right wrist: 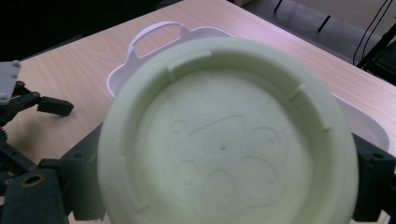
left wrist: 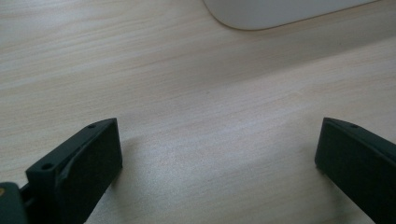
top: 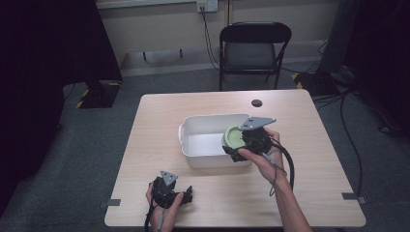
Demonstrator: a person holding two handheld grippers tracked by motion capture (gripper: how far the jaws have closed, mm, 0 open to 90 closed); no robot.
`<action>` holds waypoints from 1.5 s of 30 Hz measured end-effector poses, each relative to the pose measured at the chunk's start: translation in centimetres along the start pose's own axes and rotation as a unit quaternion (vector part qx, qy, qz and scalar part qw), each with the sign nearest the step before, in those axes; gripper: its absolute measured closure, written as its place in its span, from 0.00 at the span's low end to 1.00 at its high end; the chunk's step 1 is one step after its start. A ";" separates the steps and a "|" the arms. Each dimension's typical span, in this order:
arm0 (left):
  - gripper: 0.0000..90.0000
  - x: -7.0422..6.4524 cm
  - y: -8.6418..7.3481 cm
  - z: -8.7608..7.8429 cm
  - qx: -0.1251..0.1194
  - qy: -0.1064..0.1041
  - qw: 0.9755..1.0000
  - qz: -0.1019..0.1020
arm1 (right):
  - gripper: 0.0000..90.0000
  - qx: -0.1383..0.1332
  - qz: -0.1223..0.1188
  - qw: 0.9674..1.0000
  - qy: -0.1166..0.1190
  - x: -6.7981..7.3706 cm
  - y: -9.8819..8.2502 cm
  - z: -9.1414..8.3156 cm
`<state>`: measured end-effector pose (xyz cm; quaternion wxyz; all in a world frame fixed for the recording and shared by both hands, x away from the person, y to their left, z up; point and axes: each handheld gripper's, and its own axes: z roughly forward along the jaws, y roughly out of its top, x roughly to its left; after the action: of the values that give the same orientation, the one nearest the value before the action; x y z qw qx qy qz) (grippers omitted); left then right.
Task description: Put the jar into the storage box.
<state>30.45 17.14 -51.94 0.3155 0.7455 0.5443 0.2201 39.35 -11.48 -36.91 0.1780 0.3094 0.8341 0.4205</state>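
One green lid (right wrist: 224, 140) — clamped in the right gripper (top: 241, 145) over one white tub (top: 208, 145); left gripper (left wrist: 217, 158) nearby — jaws apart.

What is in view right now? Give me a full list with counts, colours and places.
Green round dish: 1, pale green, paw print moulded inside, held over the right end of the tub.
Tub: 1, white, handled, mid-table.
Table: 1, light wood.
Round cap: 1, dark, far table edge.
Folding chair: 1, black, beyond the table.
Wall socket: 1, white, cables hanging.
Left gripper: 1, black, jaws wide apart, on the near left table.
Right gripper: 1, black, clamped on the dish.
Hands: 2, one on each gripper.
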 end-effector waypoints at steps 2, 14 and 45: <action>0.00 0.0 0.0 0.0 0.000 0.000 1.000 0.000 | 0.12 0.004 -0.002 1.000 0.001 -0.3 0.3 0.6; 0.00 0.0 0.0 0.0 -0.001 0.000 1.000 0.000 | 0.12 0.036 -0.003 0.999 0.008 -2.2 1.4 3.8; 0.00 0.0 0.0 0.0 0.000 0.000 1.000 0.000 | 0.12 0.138 0.009 0.990 0.009 -4.6 2.3 10.5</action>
<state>30.45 17.14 -51.92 0.3154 0.7458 0.5442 0.2195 49.44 -7.32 -40.98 0.1224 0.3343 0.8831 0.3055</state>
